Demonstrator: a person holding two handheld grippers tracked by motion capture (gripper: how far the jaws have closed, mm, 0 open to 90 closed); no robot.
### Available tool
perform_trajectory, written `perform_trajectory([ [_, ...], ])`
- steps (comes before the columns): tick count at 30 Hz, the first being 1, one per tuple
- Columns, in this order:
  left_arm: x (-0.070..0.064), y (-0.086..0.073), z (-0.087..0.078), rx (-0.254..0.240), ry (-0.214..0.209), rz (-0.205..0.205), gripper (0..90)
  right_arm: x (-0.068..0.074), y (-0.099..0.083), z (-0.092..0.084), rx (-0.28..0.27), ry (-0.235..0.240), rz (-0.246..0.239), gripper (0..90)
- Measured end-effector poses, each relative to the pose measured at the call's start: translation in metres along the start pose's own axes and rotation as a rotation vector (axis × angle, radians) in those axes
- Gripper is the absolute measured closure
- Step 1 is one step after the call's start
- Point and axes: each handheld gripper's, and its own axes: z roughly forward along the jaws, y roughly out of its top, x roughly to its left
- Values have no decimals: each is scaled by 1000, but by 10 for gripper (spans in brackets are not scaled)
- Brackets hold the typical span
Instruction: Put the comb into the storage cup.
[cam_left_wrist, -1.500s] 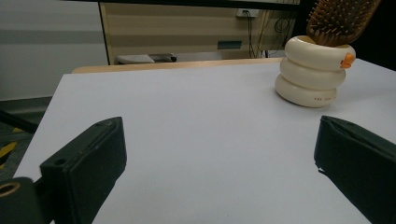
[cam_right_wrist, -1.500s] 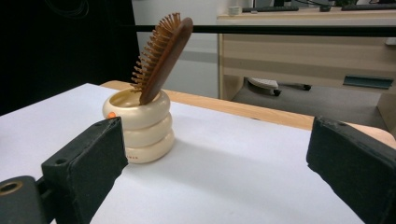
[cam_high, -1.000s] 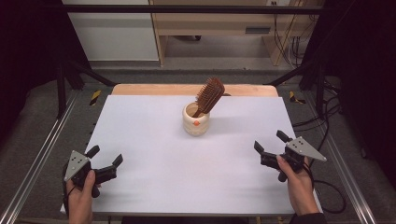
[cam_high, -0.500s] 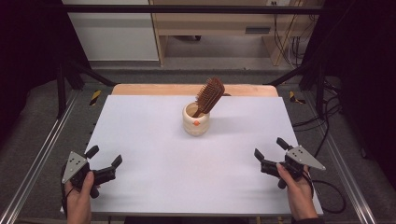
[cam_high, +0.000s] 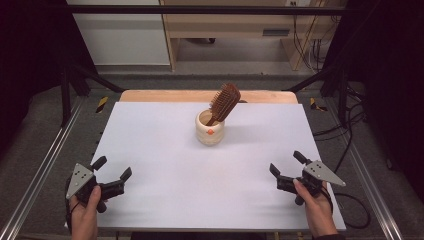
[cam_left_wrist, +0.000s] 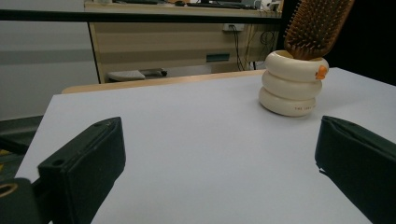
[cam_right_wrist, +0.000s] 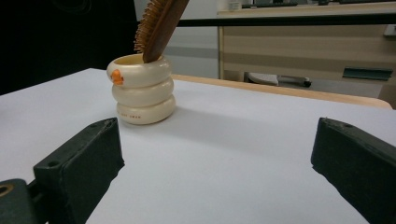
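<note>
Black jaws are seen spread wide on both tongs, with nothing held between them. The left gripper (cam_high: 111, 176) is held low at the near left corner of the white table (cam_high: 150, 150), and the right gripper (cam_high: 286, 169) is held at the near right edge; each is gripped by a hand coming in from the bottom of the high view. In the left gripper view and the right gripper view alike, bare tabletop is seen between the parted jaws.

Further out, toward the far middle of the table, a cream ringed cup (cam_high: 209, 128) is stood upright, marked by a small orange spot on its side. A wooden hairbrush (cam_high: 224, 102) is set in it handle down, its bristled head leaning out over the rim. Both are well apart from either gripper.

As judged from this layout, the brush is already lodged in the cup and neither item is being touched. If the brush is to be lifted out or the cup moved, that work is not yet begun, and a long reach forward is called for.
</note>
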Motion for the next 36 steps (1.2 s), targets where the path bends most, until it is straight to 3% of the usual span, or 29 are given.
perform_trajectory([
  [14,0,-1,-1,-16,-38,10,19,13,-6,8,23,73,-35,27],
  [26,-6,-2,4,-37,-68,57,19,25,-8,19,30,131,-59,31],
  [29,-7,-2,5,-38,-69,63,18,25,-8,23,42,127,-48,32],
  [36,-8,-2,8,-31,-70,71,18,26,-12,33,125,81,-51,39],
])
